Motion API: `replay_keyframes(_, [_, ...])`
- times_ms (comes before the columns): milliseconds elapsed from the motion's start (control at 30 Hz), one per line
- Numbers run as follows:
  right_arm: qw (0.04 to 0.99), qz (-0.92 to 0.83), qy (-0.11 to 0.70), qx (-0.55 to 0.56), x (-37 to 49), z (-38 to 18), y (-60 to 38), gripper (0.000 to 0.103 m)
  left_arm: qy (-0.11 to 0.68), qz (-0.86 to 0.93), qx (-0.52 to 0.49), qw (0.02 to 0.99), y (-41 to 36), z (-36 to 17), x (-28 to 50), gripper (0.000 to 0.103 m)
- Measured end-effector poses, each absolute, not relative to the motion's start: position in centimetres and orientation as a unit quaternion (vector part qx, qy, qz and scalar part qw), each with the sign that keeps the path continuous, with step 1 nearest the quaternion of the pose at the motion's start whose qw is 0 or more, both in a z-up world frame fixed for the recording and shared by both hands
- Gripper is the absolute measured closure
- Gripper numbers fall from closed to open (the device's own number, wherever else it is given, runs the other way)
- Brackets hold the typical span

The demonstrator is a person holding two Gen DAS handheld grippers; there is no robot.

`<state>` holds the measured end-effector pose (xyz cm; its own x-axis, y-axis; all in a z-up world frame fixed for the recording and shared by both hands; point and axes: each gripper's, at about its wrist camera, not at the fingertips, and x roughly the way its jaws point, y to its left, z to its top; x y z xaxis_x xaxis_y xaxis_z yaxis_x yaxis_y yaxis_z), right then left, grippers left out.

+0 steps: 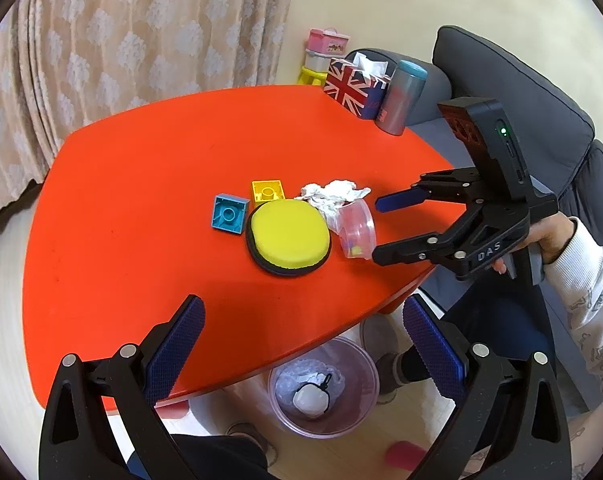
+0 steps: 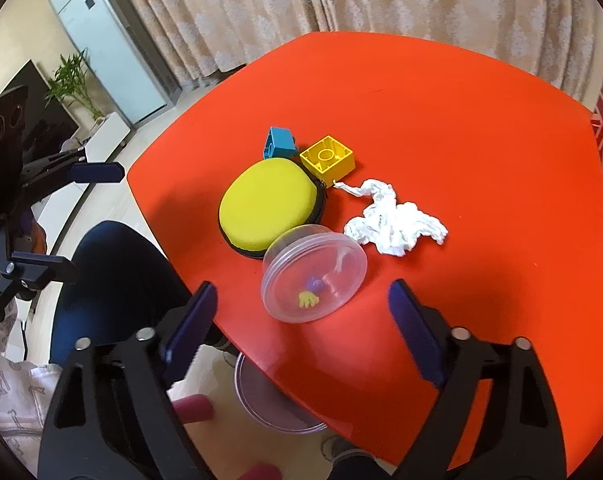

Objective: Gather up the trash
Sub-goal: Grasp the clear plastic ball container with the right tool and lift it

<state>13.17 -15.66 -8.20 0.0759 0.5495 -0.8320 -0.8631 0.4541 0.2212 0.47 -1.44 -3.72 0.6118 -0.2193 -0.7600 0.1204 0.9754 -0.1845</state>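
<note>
Nearest the right gripper, whose jaws are spread and hold nothing, a clear plastic jar lies on its side on the red tabletop, touching the yellow zip case. Just beyond the jar sits the crumpled white tissue, with a yellow block and a blue block farther back. The left gripper hangs over the tabletop's near edge with jaws spread, above a clear bin on the floor.

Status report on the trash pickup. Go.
Left gripper open, empty. Right gripper open, empty, near the table edge. Crumpled white tissue untouched on the orange table. Clear round plastic container sits between right gripper and tissue.
</note>
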Motion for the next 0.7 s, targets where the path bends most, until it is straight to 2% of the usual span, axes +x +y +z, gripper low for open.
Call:
replay_keyframes(367, [0.701,0.511,0.469,-0.168,14.2,-9.8,-14.6,0.033,0.439,-0.094,-0.064,0.891,-0.9,-4.5,0.9,0.008])
replay_keyframes(467, [0.699,0.513,0.468,-0.170,14.1,-9.9,-14.5,0.043,0.441,-0.094,-0.066,0.890,-0.8,-4.6,1.0,0.008])
replay_keyframes(700, [0.713,0.502,0.461,-0.164,14.0,-9.1,-15.2,0.044,0.441,-0.096,-0.067,0.890,-0.8,-4.8,1.2,0.008])
